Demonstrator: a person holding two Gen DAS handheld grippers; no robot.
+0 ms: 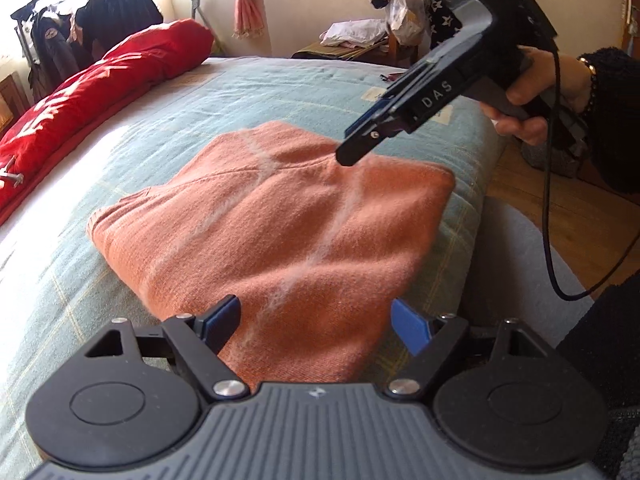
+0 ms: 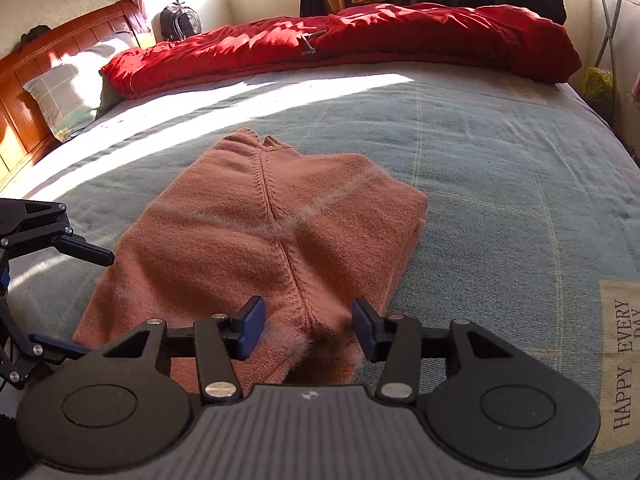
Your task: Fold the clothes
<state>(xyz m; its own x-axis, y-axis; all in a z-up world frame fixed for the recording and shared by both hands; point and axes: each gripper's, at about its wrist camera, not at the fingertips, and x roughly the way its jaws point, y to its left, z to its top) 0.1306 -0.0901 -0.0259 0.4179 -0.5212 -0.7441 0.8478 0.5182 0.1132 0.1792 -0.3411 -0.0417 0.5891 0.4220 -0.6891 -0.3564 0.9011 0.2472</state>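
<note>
A folded orange knit sweater (image 1: 272, 220) with pale fuzzy stripes lies on the blue-green bedspread (image 1: 60, 280). My left gripper (image 1: 316, 316) stands open just above the sweater's near edge, and its pads touch no cloth. In the right wrist view it (image 2: 88, 304) sits by the sweater's left side. My right gripper (image 2: 309, 328) is shut on a bunched fold at the sweater's (image 2: 248, 240) near edge. From the left wrist view its tip (image 1: 352, 148) meets the far edge, where the cloth rises in a small peak. A hand (image 1: 528, 96) holds it.
A red quilt (image 2: 340, 52) lies rolled along the bed's far side. A pillow (image 2: 68, 88) and wooden headboard (image 2: 24, 80) are at the left. A clothes rack (image 1: 80, 20) stands beyond the bed. The bed edge and wooden floor (image 1: 560, 216) are to the right.
</note>
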